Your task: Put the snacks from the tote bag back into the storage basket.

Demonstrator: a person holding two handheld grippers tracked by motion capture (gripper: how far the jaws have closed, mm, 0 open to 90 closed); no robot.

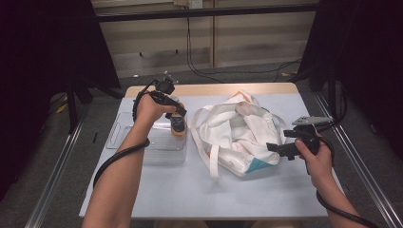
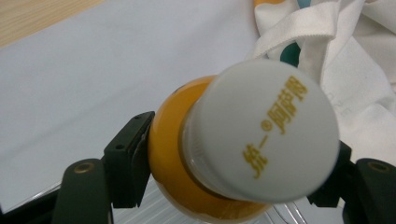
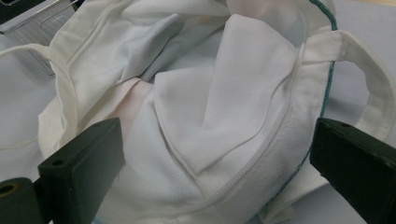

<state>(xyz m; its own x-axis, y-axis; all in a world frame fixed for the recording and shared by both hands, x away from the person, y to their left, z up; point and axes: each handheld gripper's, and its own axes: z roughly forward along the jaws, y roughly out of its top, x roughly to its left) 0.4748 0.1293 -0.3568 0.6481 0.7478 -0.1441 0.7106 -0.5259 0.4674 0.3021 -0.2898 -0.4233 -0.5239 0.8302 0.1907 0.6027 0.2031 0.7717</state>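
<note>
My left tongs [image 2: 233, 158] pinch the orange bottle [image 2: 177, 158] by its body, white cap [image 2: 266, 130] toward camera, above the clear tray [image 1: 124, 127]. My right tongs [image 3: 215, 158] are spread at the white tote bag [image 1: 237, 135] mouth on the bench [image 1: 190, 190]; bag contents hidden.

We see a table [image 1: 199, 190] with a pale grey-blue top and a wooden far edge, standing on a grey floor [image 1: 47, 156]. Behind it runs a beige panelled wall [image 1: 247, 42] with cables [image 1: 199, 61] hanging down. Dark curtains [image 1: 43, 57] flank both sides.
</note>
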